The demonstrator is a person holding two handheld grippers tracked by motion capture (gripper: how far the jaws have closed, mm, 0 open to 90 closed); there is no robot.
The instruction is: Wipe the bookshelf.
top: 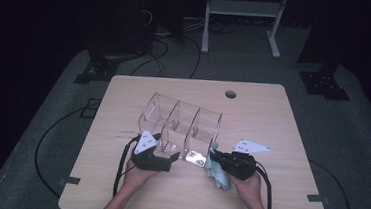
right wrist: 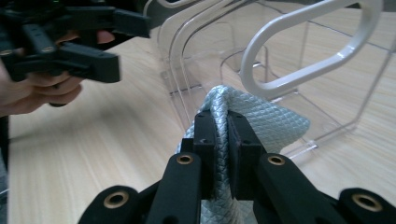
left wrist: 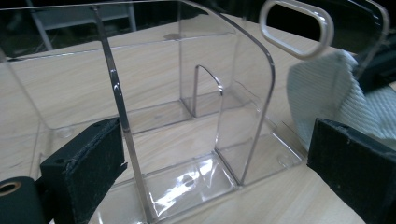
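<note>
High view: a clear acrylic organizer (top: 181, 127) with several upright dividers is seen lying across the middle of the wooden table (top: 272, 121), its long axis running from the far left toward the near right. The right gripper (top: 216, 162) is held just beside the organizer's near-right end, and a pale blue cloth (top: 218, 175) hangs from it onto the tabletop. The coming move is judged to turn on this one relation — the end wall with its oval handle cutout (right wrist: 308, 51) lies directly ahead of the cloth (right wrist: 266, 123), close but, as far as can be told, not quite touched.

In the right gripper view the jaws are seen pressed together on a fold of the cloth, which bulges out above the pads. The wiping is therefore judged to fall to the right hand, which is the nearer to that end.

The left gripper (top: 167, 155) is placed at the organizer's near side. In the left gripper view its jaws stand wide apart, with a divider (left wrist: 116, 107) rising between them — no pad is seen pressed on it, so the organizer (left wrist: 196, 116) is judged straddled rather than clamped.
</note>
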